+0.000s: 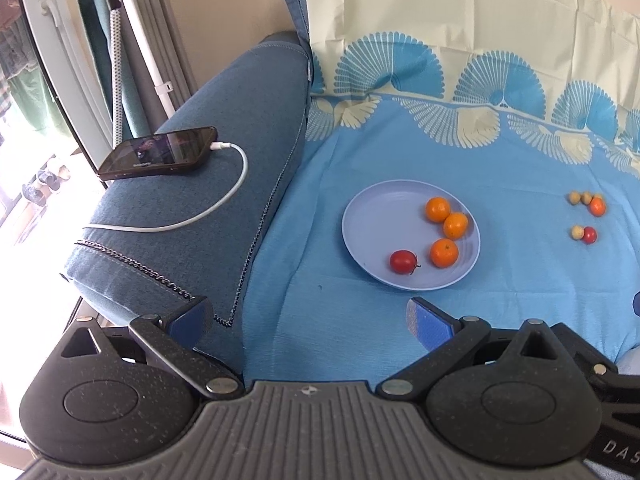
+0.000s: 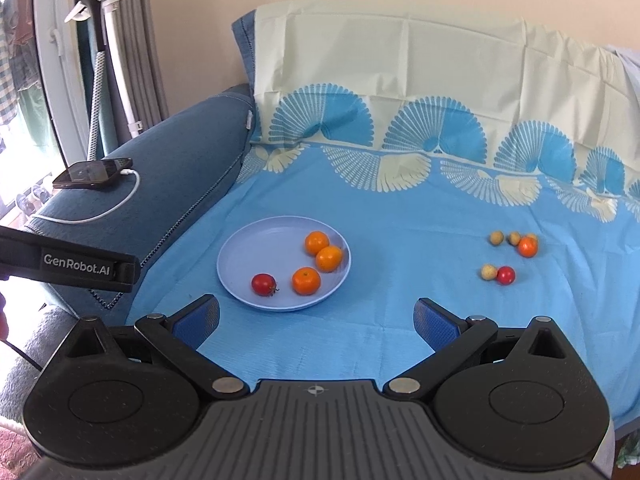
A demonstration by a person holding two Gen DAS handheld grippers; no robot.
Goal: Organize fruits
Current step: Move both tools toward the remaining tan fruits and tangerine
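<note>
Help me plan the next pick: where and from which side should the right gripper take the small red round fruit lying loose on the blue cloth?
Grip the small red round fruit across its middle, coming from above with the open right gripper. A pale yellowish round fruit touches its left side, so set the fingers front and back, probably.

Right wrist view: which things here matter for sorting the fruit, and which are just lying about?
Job:
plate, holding three oranges and a tomato
loose fruit on the cloth
both tongs, open

Lying about:
phone
charging cable
sofa arm
</note>
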